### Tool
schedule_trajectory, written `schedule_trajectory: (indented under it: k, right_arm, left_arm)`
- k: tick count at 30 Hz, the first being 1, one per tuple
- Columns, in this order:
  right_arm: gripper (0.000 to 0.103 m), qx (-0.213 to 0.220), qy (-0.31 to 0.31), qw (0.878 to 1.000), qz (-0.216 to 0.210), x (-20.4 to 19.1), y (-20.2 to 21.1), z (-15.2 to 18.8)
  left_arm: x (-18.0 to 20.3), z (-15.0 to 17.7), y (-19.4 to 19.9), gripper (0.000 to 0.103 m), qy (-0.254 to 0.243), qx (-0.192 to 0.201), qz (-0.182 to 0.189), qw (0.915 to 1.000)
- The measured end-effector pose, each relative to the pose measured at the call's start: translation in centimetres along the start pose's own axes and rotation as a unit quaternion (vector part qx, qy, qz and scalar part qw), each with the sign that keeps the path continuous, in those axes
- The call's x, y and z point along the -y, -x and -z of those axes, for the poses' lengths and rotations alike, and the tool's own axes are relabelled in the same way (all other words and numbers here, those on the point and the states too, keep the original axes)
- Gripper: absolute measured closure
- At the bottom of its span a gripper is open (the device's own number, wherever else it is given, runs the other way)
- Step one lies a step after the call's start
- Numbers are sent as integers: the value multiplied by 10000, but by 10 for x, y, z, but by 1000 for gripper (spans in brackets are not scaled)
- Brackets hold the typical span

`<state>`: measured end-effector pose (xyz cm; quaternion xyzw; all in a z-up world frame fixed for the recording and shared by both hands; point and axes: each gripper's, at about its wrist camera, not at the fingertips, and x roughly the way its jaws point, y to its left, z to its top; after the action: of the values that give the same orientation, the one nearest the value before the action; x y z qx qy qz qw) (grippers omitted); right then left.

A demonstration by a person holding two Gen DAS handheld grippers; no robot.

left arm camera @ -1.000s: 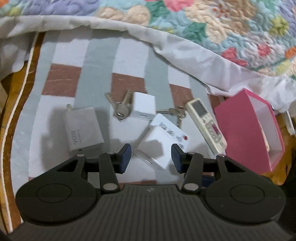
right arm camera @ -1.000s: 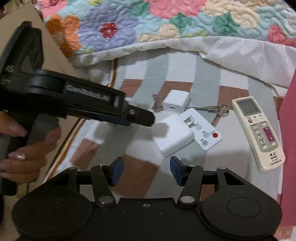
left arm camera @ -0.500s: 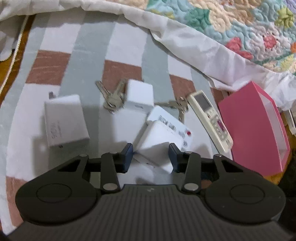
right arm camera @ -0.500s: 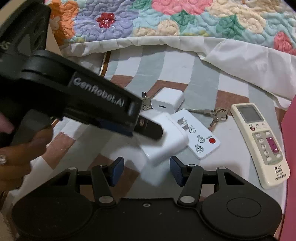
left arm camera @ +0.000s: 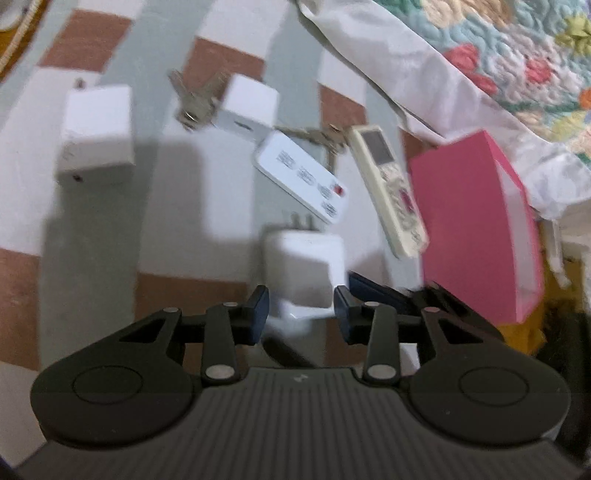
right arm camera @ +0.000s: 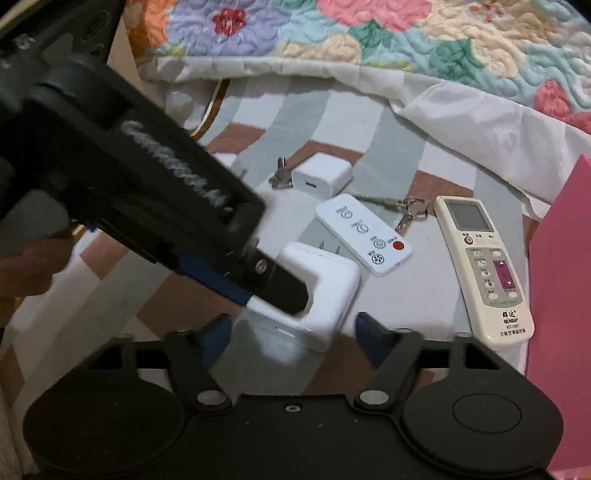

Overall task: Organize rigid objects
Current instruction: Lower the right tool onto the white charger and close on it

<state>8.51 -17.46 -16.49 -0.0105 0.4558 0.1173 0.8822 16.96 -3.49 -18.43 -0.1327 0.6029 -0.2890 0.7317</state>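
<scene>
My left gripper [left arm camera: 300,310] is shut on a white power adapter [left arm camera: 303,266] with its prongs pointing away, held just clear of the flat white remote [left arm camera: 306,181]. In the right wrist view the left gripper [right arm camera: 280,299] reaches in from the left across the adapter [right arm camera: 325,291]. My right gripper [right arm camera: 293,328] sits just in front of the adapter, its jaws opening, with the adapter's near end between the fingertips and no pad pressing on it. A cream air-conditioner remote [right arm camera: 484,266] lies to the right.
On the striped cloth lie a small white cube charger [right arm camera: 321,177], keys [right arm camera: 280,175], a second key bunch [right arm camera: 406,208] and a larger white adapter [left arm camera: 98,129]. A pink box [left arm camera: 476,229] stands at the right. A flowered quilt [right arm camera: 369,33] bounds the far side.
The left gripper closed on the adapter and drew it off the flat remote toward the near side. The right gripper's jaws have spread wider.
</scene>
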Motion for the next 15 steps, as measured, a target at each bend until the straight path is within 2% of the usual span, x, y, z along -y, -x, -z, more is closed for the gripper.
schedule_trajectory:
  k: [1, 2, 5, 6, 7, 9, 13, 15]
  right_arm:
    - [19, 49, 1, 10000, -28, -2, 0, 0]
    - [19, 58, 44, 10000, -40, -5, -2, 0]
    - [18, -84, 211, 9997, 135, -13, -12, 0]
    - [17, -137, 205, 9995, 187, -14, -16, 1]
    - [17, -49, 170, 9996, 235, -15, -16, 1]
    - [17, -33, -28, 9996, 262, -13, -17, 0]
    - [17, 66, -464, 9984, 327, -5, -18, -3]
    - [27, -8, -234, 9982, 558, -11, -19, -4]
  left_arm:
    - [0, 0, 0, 61, -43, 82, -154, 9998]
    - [-3, -1, -1, 60, -28, 103, -146, 9998]
    - [-17, -4, -5, 60, 379, -10, 157, 9992]
    - [-20, -4, -5, 63, 479, -20, 235, 9986]
    - [-24, -5, -6, 70, 710, -33, 365, 9968]
    - [-29, -3, -8, 70, 1102, -51, 488, 9927]
    - [-19, 3, -7, 70, 1062, 142, 317, 9937]
    - [-12, 5, -7, 70, 891, 224, 210, 9955]
